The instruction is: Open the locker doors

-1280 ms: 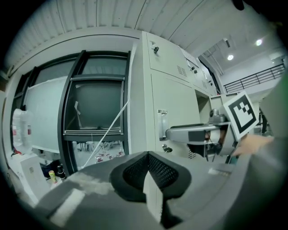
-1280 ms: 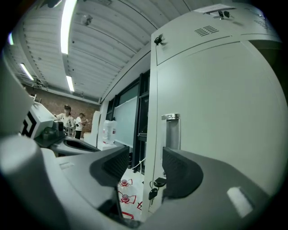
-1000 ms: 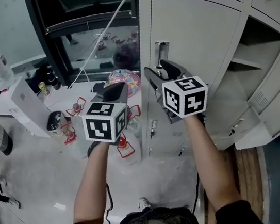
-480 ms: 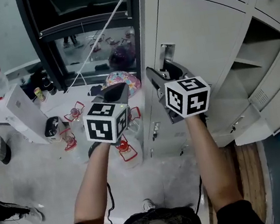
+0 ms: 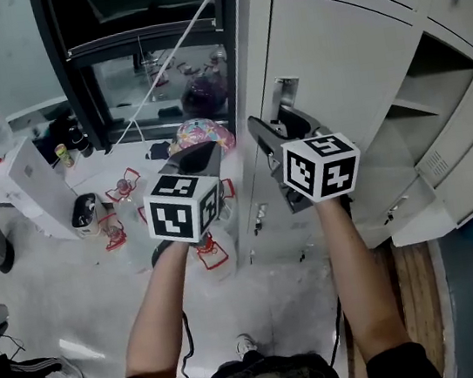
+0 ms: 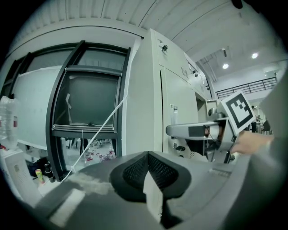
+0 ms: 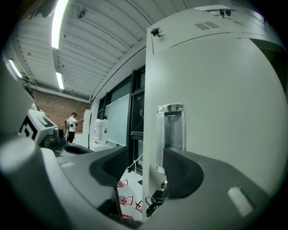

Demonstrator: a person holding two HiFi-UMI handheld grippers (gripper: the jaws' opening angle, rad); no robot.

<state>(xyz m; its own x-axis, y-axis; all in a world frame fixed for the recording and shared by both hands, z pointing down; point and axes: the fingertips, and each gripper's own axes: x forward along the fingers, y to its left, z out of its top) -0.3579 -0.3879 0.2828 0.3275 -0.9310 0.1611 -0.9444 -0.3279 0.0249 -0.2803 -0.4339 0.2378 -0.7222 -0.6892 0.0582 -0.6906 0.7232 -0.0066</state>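
Observation:
The closed grey locker door (image 5: pixel 348 52) carries a chrome handle (image 5: pixel 284 95) near its left edge. My right gripper (image 5: pixel 273 130) is held up just below that handle and stands open. In the right gripper view the door's left edge and the handle (image 7: pixel 170 134) lie between the two fingers (image 7: pixel 182 173), with a gap still showing beside the left one. A bunch of keys (image 7: pixel 154 201) hangs in the lock below. My left gripper (image 5: pixel 196 156) hovers left of the locker, shut and empty; its closed fingertips (image 6: pixel 150 179) point at the window.
To the right, locker compartments (image 5: pixel 435 101) stand with their doors open. On the floor at left are several water bottles (image 5: pixel 215 249), a white box (image 5: pixel 34 192) and a colourful round thing (image 5: pixel 202 132). A white cord (image 5: pixel 173 57) runs slantwise across the dark window.
The view has shifted a little. Both grippers hold about the same places, the right one still at the door handle.

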